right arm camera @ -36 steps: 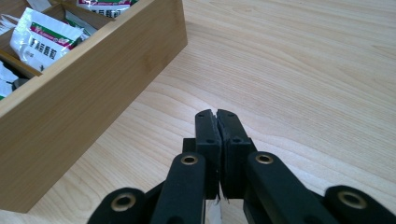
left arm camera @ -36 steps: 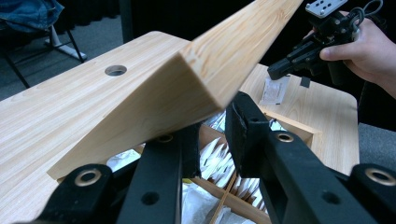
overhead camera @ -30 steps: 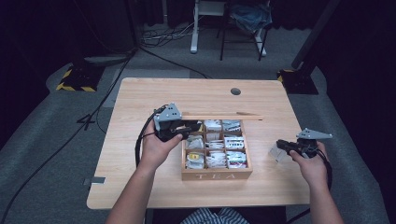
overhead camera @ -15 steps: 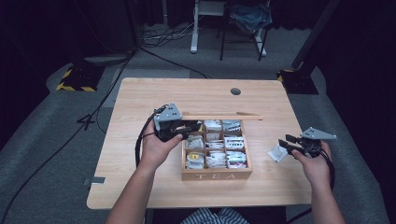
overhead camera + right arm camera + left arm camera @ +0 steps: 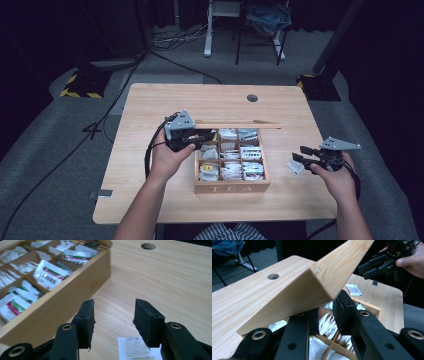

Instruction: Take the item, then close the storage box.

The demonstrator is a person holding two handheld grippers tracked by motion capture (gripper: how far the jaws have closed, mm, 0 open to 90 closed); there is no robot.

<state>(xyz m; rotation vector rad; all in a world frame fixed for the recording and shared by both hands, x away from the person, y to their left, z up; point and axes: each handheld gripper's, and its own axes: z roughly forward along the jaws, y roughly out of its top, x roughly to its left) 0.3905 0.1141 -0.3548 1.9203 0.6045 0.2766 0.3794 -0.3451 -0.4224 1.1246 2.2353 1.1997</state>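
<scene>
The left gripper [image 5: 324, 315] has its fingers clamped on the raised pale wooden lid [image 5: 312, 287] of the compartmented wooden tea box [image 5: 231, 187] at mid-tabletop [image 5: 150, 200]. The right gripper [image 5: 113, 317], fingers apart, hangs just over a white printed tea sachet [image 5: 138, 348] lying beside the box's right wall. Hold the lid steady; drop straight down and pinch the sachet's edge.

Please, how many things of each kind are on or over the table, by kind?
Wooden tea box: 1
Wooden lid: 1
Loose tea packet on the table: 1
Hand-held gripper: 2, left and right
Total: 5
</scene>
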